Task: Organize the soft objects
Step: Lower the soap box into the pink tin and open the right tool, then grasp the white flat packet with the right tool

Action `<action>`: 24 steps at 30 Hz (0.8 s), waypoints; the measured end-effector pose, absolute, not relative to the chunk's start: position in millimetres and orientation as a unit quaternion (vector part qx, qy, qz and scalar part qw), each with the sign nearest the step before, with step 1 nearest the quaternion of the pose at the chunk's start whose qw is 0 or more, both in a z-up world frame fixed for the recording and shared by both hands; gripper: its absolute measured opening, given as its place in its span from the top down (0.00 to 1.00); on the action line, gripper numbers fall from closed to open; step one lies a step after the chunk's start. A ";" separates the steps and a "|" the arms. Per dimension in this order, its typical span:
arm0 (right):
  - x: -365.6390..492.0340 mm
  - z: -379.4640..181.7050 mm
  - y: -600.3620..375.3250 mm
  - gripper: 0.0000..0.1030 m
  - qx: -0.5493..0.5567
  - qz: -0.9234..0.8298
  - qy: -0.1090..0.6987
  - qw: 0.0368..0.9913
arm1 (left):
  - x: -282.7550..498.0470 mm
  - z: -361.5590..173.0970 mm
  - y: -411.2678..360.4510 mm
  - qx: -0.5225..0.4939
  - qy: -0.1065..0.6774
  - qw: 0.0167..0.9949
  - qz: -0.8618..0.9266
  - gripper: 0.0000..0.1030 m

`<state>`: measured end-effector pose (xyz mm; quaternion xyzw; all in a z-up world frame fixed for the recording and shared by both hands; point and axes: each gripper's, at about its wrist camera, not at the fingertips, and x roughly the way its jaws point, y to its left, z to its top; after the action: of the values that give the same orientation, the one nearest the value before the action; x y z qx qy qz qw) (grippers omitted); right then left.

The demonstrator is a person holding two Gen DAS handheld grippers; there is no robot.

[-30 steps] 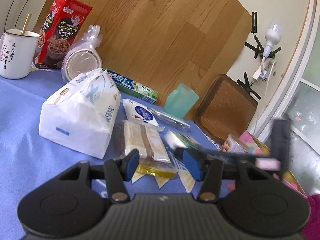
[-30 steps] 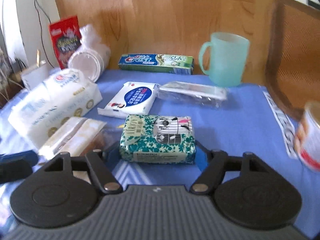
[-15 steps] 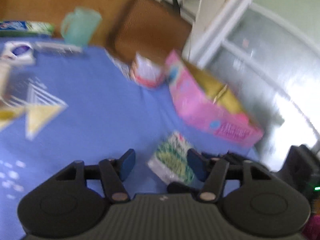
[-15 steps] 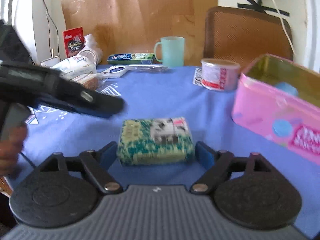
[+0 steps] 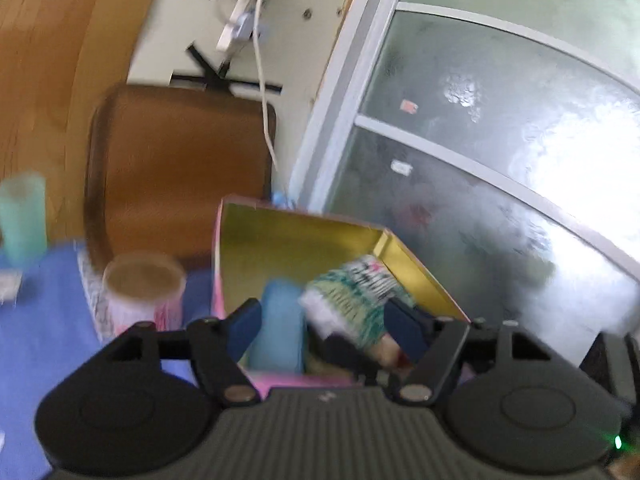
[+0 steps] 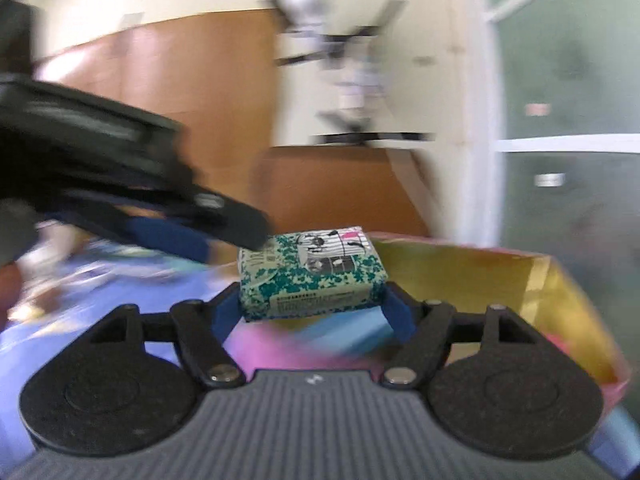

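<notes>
My right gripper [image 6: 312, 314] grips a green-patterned tissue pack [image 6: 312, 276] by its two ends and holds it up over the open pink box [image 6: 576, 312] with a gold inside; its jaws are opening, the pads touching the pack. In the left wrist view the same pack [image 5: 352, 292] hangs tilted above the box [image 5: 288, 236], beside a light blue soft item [image 5: 280, 320] that lies inside. My left gripper [image 5: 324, 320] hovers at the box's near rim with nothing gripped, its jaws opening. In the right wrist view the left gripper [image 6: 208, 236] reaches in from the left, close to the pack's corner.
A can with a pink label [image 5: 142, 292] stands on the blue tablecloth [image 5: 40, 340] left of the box. A teal cup [image 5: 22, 216] is further left. A brown chair back [image 5: 180, 168] rises behind, and a frosted glass door [image 5: 500, 160] is at the right.
Both grippers swung right, away from the cluttered table end to the pink box. The pack rose off the cloth in the right gripper. The left jaws spread wider.
</notes>
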<state>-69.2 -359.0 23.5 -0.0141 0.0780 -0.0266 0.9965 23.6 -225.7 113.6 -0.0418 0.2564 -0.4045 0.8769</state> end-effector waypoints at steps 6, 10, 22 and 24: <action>-45.5 18.9 -424.7 0.19 0.020 -0.124 0.103 0.987 | 17.6 87.9 -218.5 -0.054 0.281 0.876 -0.388 0.33; -75.9 15.9 -421.0 0.60 0.062 -0.097 0.077 0.990 | 3.7 67.5 -167.3 -0.052 0.278 0.885 -0.370 0.33; 1.2 38.0 -266.2 0.61 0.055 0.171 0.178 0.967 | 21.4 33.2 30.7 -0.082 0.206 0.960 -0.174 0.33; 37.1 33.2 -232.6 0.53 0.053 0.180 0.209 0.960 | 26.2 20.9 42.0 -0.115 0.211 0.955 -0.175 0.33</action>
<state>37.1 -232.6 33.2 0.0531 0.2087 0.1798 0.9598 26.2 42.0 20.9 -0.1149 0.2105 -0.1746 0.9550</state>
